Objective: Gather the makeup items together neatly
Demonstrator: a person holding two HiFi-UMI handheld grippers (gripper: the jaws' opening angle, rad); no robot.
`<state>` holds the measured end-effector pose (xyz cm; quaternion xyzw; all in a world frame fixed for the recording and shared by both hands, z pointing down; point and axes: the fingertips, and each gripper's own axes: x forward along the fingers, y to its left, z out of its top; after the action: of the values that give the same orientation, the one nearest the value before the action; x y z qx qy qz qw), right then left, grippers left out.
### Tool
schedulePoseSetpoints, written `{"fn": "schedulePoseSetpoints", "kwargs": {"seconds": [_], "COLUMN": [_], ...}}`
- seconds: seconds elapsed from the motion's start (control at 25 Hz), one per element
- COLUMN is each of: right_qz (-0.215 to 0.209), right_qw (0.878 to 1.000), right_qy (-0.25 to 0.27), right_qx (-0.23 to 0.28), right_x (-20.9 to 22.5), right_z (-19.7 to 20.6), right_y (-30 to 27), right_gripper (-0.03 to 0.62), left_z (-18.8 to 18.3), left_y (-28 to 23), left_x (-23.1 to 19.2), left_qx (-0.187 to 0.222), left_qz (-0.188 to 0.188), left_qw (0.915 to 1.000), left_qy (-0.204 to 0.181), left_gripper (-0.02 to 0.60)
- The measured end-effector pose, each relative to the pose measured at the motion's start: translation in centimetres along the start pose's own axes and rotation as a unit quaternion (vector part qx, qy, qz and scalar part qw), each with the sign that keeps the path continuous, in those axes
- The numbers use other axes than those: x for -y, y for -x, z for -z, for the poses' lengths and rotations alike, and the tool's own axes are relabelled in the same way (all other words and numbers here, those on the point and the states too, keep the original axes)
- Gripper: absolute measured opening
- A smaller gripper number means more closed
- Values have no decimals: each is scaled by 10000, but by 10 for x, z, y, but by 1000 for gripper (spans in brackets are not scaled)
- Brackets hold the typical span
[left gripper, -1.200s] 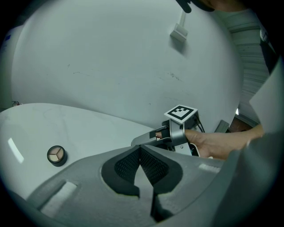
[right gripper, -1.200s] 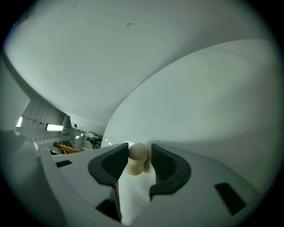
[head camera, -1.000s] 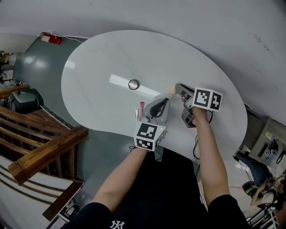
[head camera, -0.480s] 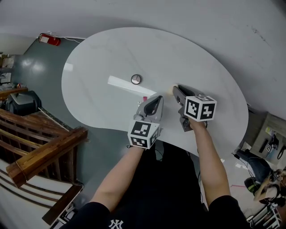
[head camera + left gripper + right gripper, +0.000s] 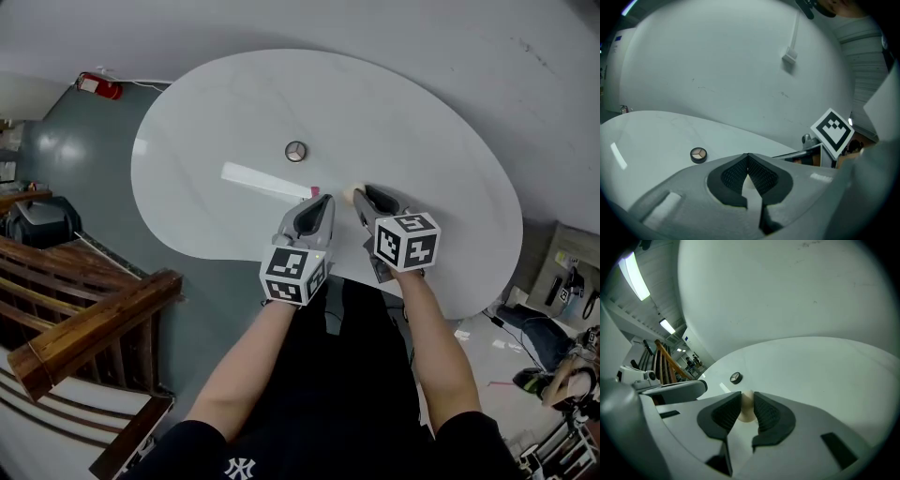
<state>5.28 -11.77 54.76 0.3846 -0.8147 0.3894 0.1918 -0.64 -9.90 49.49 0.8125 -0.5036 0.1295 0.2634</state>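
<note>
A small round compact (image 5: pixel 296 151) lies alone on the white oval table (image 5: pixel 216 112); it also shows in the left gripper view (image 5: pixel 698 154) and the right gripper view (image 5: pixel 735 377). My right gripper (image 5: pixel 359 193) (image 5: pixel 747 397) is shut on a cream makeup sponge (image 5: pixel 747 411) (image 5: pixel 349 195), its pads pressing both sides. Just to its left, my left gripper (image 5: pixel 319 198) (image 5: pixel 748 158) has its tips together on a pale tube whose pink tip (image 5: pixel 315 191) pokes out in front. Both grippers sit near the table's front edge, short of the compact.
The table's near edge (image 5: pixel 234 267) runs just under the grippers, with open floor below. A wooden railing (image 5: pixel 84 319) stands at the lower left. A red extinguisher (image 5: pixel 98 86) lies on the floor at the far left. A bright light streak (image 5: pixel 258 178) crosses the tabletop.
The two grippers have drawn close together, side by side. The sponge that lay at the right gripper's tips is now clamped between its jaws. The left gripper has shifted left, in line with the compact.
</note>
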Motion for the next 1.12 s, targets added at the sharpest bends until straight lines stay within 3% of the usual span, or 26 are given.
{"fn": "schedulePoseSetpoints", "kwargs": {"seconds": [0.6,1.12], "right_qz": [496,973], "right_qw": [9965,9802], "right_qy": [664,1722], "right_qx": [80,120], "right_x": [-48,-65], "right_z": [48,71], "right_y": [-12,-17], "right_gripper": [100,129], "left_z": [13,22], "left_y": [51,67], "left_x": [-24,-27], "left_qx": [69,70], "left_qz": [-23,57], "left_qw": [10000,9999], "left_qy": [-27,-51], "left_gripper": [9,9]}}
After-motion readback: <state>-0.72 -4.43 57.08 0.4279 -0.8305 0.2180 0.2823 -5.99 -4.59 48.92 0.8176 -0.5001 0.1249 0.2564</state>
